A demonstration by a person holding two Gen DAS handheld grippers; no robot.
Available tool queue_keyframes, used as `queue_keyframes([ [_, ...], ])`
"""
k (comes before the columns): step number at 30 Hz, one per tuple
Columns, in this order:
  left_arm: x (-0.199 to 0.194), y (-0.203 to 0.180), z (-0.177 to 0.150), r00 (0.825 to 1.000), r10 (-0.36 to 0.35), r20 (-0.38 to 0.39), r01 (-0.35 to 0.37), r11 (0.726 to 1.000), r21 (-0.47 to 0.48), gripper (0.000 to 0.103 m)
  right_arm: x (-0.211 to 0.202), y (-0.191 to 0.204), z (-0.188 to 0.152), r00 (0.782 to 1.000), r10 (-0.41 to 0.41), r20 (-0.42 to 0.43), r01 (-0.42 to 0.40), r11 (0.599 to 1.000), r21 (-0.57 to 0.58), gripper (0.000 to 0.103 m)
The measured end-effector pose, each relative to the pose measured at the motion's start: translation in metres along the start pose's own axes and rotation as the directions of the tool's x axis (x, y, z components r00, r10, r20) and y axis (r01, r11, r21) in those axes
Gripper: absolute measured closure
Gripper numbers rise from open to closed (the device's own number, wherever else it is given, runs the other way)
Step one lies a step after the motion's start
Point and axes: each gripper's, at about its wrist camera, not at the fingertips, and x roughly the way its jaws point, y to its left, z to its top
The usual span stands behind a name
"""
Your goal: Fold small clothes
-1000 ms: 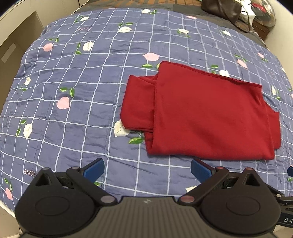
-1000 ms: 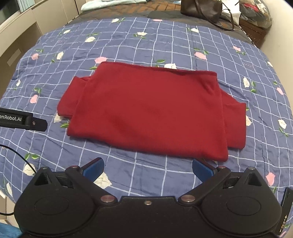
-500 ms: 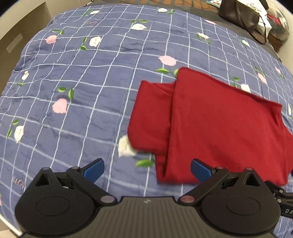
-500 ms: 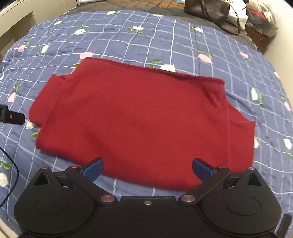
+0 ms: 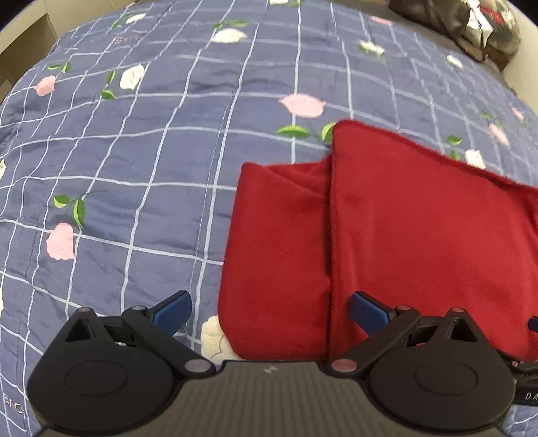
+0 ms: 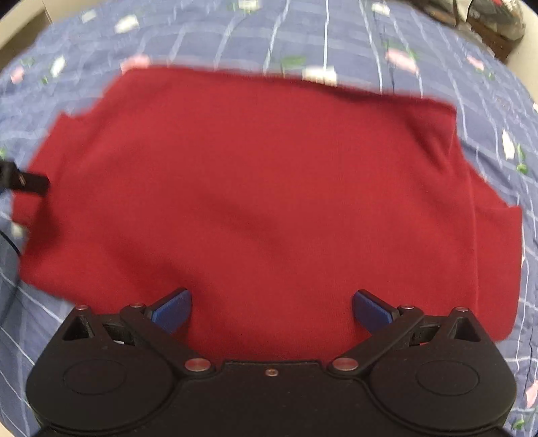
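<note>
A dark red garment (image 5: pixel 420 235) lies flat on the bed, partly folded, with a sleeve part (image 5: pixel 275 242) sticking out from under its left edge. My left gripper (image 5: pixel 270 311) is open just above the garment's near left corner, the sleeve between its blue fingertips (image 5: pixel 173 311). In the right wrist view the same red garment (image 6: pixel 255 188) fills most of the frame. My right gripper (image 6: pixel 271 309) hangs open over its near edge, nothing held. The left gripper's body (image 6: pixel 23 180) shows at the far left edge.
The bed is covered by a blue quilt (image 5: pixel 134 168) with a white grid and pink and white flowers. A dark bag (image 5: pixel 437 16) and other items lie at the far right end. A pale wall or furniture edge borders the left side.
Both grippers have moved forward and down toward the red garment, which now looks much larger. The garment itself has not shifted. Both stay open.
</note>
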Motion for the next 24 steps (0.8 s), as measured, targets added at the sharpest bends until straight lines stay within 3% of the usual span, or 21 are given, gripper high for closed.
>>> queue_keyframes([
  [5, 0.008, -0.004, 0.0, 0.999, 0.021, -0.028, -0.021, 1.0, 0.023, 0.001, 0.009, 0.007, -0.01, 0.999, -0.034, 0.013, 0.035, 0.998, -0.056, 0.0],
  [24, 0.021, 0.0, 0.003, 0.996, 0.01, -0.092, -0.011, 1.0, -0.01, 0.0, 0.002, 0.017, -0.034, 0.994, -0.069, 0.09, 0.073, 0.997, -0.039, 0.0],
])
